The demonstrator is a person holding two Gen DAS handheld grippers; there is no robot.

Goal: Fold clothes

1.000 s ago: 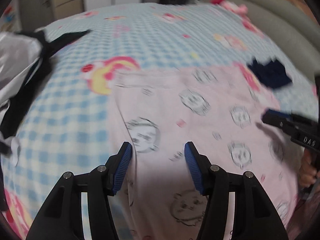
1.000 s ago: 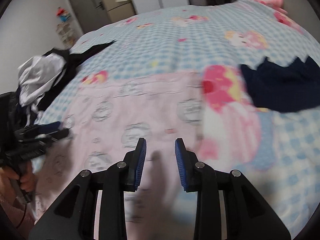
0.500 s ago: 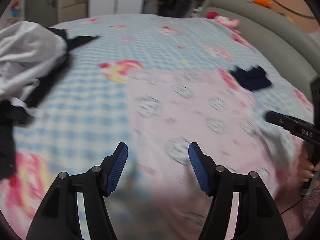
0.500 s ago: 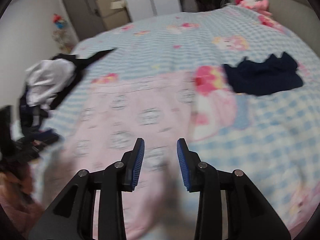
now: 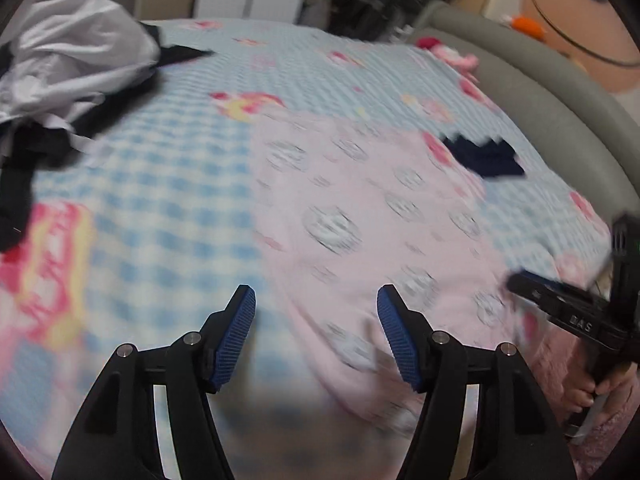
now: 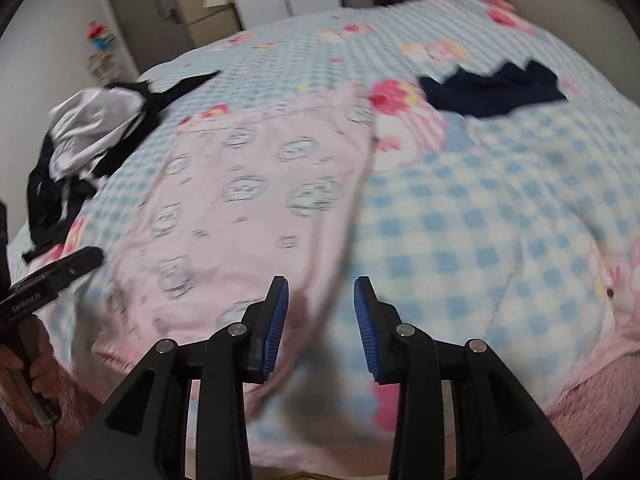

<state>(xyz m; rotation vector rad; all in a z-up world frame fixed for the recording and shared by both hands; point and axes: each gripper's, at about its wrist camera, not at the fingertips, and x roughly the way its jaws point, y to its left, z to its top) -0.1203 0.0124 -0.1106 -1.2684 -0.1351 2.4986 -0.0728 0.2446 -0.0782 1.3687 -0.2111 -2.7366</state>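
Observation:
A pink garment [image 5: 372, 216] printed with grey cartoon faces lies spread flat on a blue-checked bedspread [image 5: 160, 208]; it also shows in the right wrist view [image 6: 248, 208]. My left gripper [image 5: 316, 328] is open and empty above the garment's near left edge. My right gripper [image 6: 320, 312] is open and empty above its near right edge. Each gripper shows at the side of the other's view, the right one [image 5: 560, 312] and the left one [image 6: 52, 276].
A dark navy garment [image 6: 492, 88] lies folded at the far right of the bed. A pile of silver-white and black clothes [image 6: 92, 136] sits at the left. A grey padded bed frame [image 5: 560, 92] runs along the right. Cabinets and a door stand beyond the bed.
Both grippers have pulled back toward the near edge of the bed and risen, so more of the bed shows. The left jaws have opened wider. The pink garment stays flat.

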